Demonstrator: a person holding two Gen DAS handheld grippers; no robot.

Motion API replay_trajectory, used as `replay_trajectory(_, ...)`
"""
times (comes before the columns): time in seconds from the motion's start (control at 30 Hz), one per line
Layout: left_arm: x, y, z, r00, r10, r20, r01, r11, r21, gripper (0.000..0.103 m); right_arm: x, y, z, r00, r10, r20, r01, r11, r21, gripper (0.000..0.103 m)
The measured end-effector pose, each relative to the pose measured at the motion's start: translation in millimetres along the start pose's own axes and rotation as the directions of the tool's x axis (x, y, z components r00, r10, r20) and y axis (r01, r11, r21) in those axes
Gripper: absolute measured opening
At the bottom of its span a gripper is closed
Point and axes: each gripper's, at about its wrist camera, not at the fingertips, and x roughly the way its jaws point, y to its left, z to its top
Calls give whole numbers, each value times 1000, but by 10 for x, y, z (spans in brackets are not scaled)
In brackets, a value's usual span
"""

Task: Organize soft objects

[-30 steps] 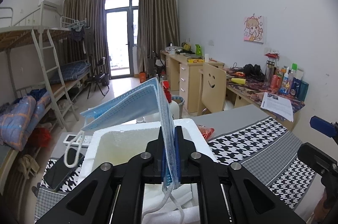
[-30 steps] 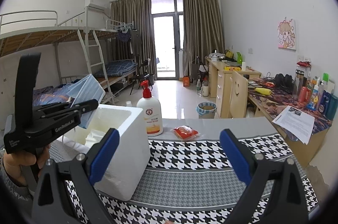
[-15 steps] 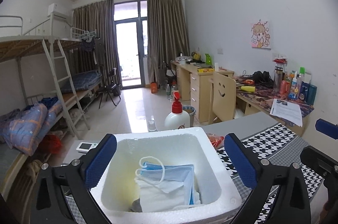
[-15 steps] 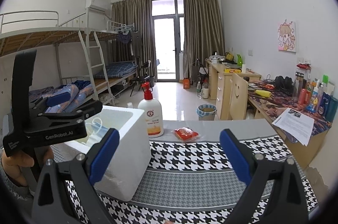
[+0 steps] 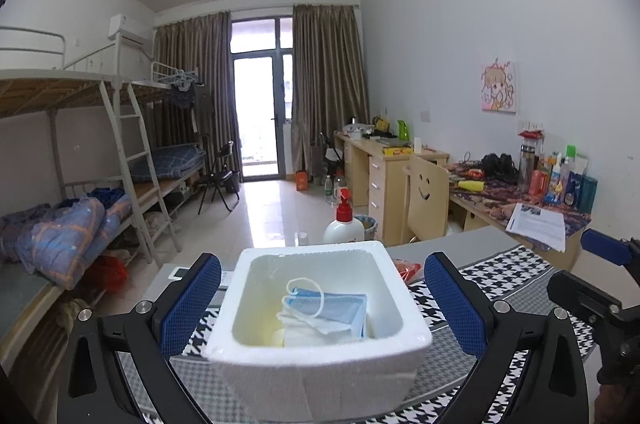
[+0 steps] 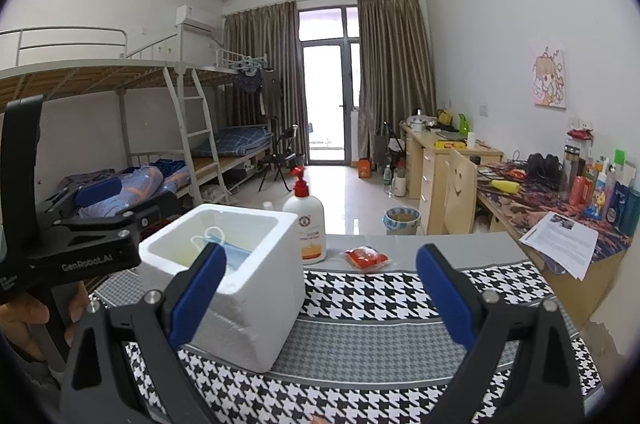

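- Presently, the blue face mask point(image 5: 334, 308) lies flat inside the white foam box point(image 5: 316, 356), atop a pale folded item, with one white ear loop curled up over its left end.
- The same mask shows in the right wrist view as a blue edge and loop point(image 6: 224, 244) low in the box, partly hidden by the right gripper's near finger.
- The foam box point(image 6: 256, 288) stands upright on the houndstooth tablecloth point(image 6: 380, 304), towards the cloth's left side; its top is uncovered.
- Left gripper point(image 5: 322, 304): jaws spread to their full width, one blue pad on either side of the box, neither touching it. Nothing is gripped; the mask lies loose below and between them.
- Its jaws have just been opening; no item sits between the pads other than the box beneath.
- Right gripper point(image 6: 318, 296): jaws wide apart over the cloth, holding nothing. Its left finger overlaps the box's near corner in view; contact cannot be confirmed.
- A hand point(image 6: 28, 324) grasps the left gripper's handle at the left margin of the right wrist view.
- A pump bottle point(image 6: 308, 224) with red top stands just behind the box, upright.
- A small red packet point(image 6: 366, 257) lies on the grey strip of the table to the right of the bottle, apart from it.
- A printed sheet point(image 6: 564, 242) rests on the desk beyond the table's far right corner.
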Motion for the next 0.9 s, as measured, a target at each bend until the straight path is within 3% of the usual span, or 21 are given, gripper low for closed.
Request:
replay_trajectory(0.4,-691,4,-134,996,65,65,-64,998,-19,102,-493,188,-111,999,2,49,-1,1000,-24,103)
replay_trajectory(0.9,-1185,-164,-459,993,60,101,-60,998,-6,102,-944,274,-383,992,1,122,2,1000,-28,103)
